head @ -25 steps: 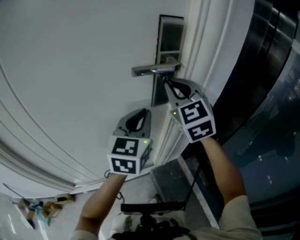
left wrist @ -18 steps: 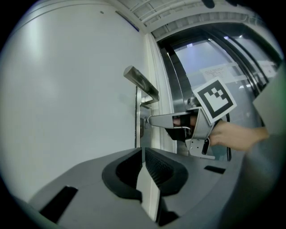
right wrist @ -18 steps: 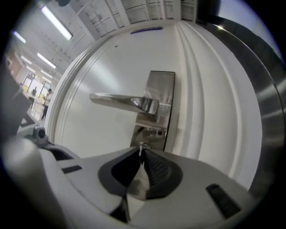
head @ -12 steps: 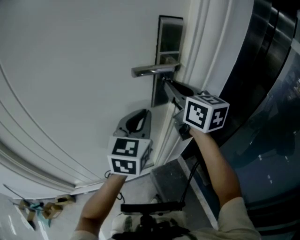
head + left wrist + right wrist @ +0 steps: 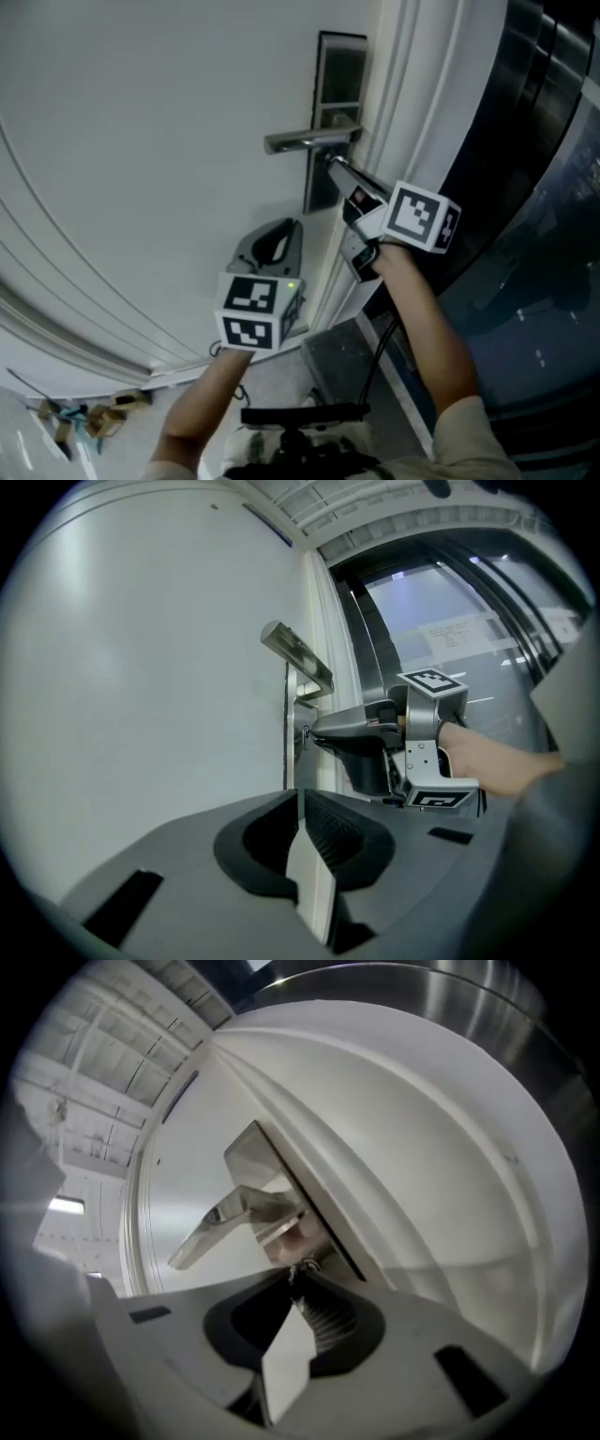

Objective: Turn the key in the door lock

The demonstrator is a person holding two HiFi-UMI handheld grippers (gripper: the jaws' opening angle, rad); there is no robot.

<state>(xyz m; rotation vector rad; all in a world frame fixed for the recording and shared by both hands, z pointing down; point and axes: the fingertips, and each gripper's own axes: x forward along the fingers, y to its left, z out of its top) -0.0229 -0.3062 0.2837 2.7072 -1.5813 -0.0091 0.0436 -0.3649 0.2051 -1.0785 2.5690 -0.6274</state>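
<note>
right gripper [image 5: 296,1279]: jaws nearly together and have just been easing apart. The key [image 5: 304,1267] sits right at their tips. Can't make out whether the pads grip it.
key: in the lock [image 5: 330,173], just under the handle [image 5: 305,141], on the dark plate [image 5: 339,75] at the door [image 5: 141,141] edge next to the frame.
axis: key shank runs straight into the door, in line with the right gripper. Any further turn is a roll about that line, not a push or pull.
left gripper [image 5: 300,794]: jaws pressed together, nothing between them. Faces bare door below and left of the lock, apart from it.
nearer hand: right, by a clear margin.
lock contents: only the key.
step (my read): turn looks mostly done, grip loosening.
risk: with a loose pinch, the jaws could slip off the key head on another twist.
</note>
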